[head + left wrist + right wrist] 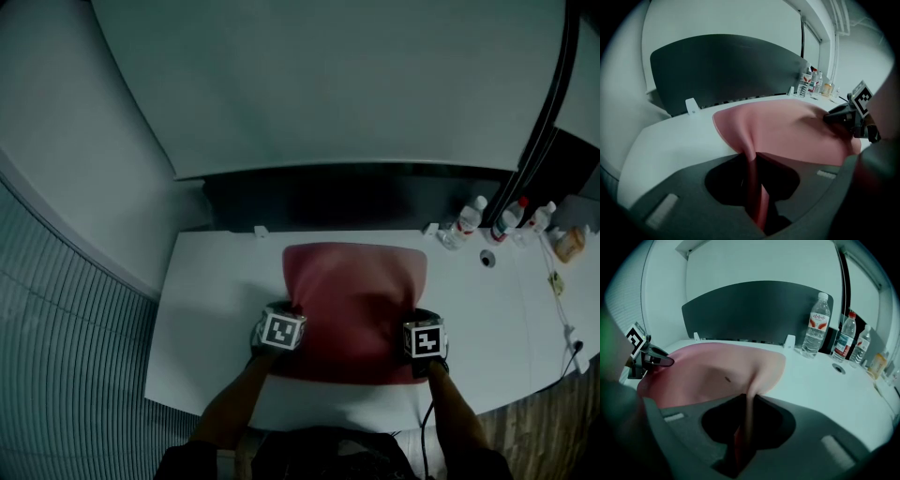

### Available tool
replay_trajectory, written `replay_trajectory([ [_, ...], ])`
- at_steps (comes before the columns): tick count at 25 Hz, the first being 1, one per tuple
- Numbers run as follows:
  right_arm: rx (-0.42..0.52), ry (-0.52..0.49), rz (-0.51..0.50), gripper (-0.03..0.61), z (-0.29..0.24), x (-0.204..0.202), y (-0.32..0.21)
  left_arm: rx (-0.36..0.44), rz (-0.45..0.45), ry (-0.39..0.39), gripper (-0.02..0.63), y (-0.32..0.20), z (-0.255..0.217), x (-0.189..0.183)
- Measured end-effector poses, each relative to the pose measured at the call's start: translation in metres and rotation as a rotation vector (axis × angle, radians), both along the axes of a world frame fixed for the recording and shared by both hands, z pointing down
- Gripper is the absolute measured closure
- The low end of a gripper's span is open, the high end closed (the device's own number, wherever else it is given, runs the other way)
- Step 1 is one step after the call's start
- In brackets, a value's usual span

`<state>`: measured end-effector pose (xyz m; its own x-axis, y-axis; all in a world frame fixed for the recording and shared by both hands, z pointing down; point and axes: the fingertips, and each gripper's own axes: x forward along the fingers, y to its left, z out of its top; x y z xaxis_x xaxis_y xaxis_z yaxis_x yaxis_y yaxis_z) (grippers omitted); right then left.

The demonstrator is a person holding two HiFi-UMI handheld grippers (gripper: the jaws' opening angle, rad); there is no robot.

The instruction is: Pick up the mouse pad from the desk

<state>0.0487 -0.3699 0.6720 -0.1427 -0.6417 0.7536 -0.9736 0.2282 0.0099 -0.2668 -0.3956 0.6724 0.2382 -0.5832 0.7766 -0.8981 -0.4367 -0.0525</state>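
Clamped on the pad [354, 281], my left gripper [754, 192] pinches its left edge and my right gripper [742, 432] its right. It lies on the desk [216, 281]; my jaw tips are lost in the dark.

On the desk [211, 309], centred left to right and nearer the front edge than the back: mouse pad [354, 291]. At its left edge, left gripper [289, 314], that edge pinched up between the jaws. At its right edge, right gripper [419, 323], clamped likewise. Both near the pad's front corners, well apart, pad middle between them. Behind the desk, along its back edge, a partition panel [356, 192]. At the back right corner, three water bottles [469, 220] upright in a row, a small jar [570, 244] to their right. Just before the bottles, a small round fitting [487, 258]. Along the right end, a cable [561, 300] toward the front.
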Motion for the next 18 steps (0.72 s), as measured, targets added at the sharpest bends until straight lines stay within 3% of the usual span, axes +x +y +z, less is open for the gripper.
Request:
replay_trajectory([
  [7, 0.017, -0.024, -0.010, 0.522, -0.007, 0.001, -0.001, -0.005, -0.047, -0.004, 0.540, -0.002, -0.007, -0.003],
  [12, 0.037, -0.070, -0.022, 0.522, -0.015, -0.003, -0.001, -0.016, -0.067, 0.101, 0.538, 0.001, -0.011, 0.004],
  [18, 0.062, -0.101, -0.041, 0.520, -0.027, -0.001, 0.000, -0.001, -0.072, 0.098, 0.540, 0.005, -0.026, 0.008],
])
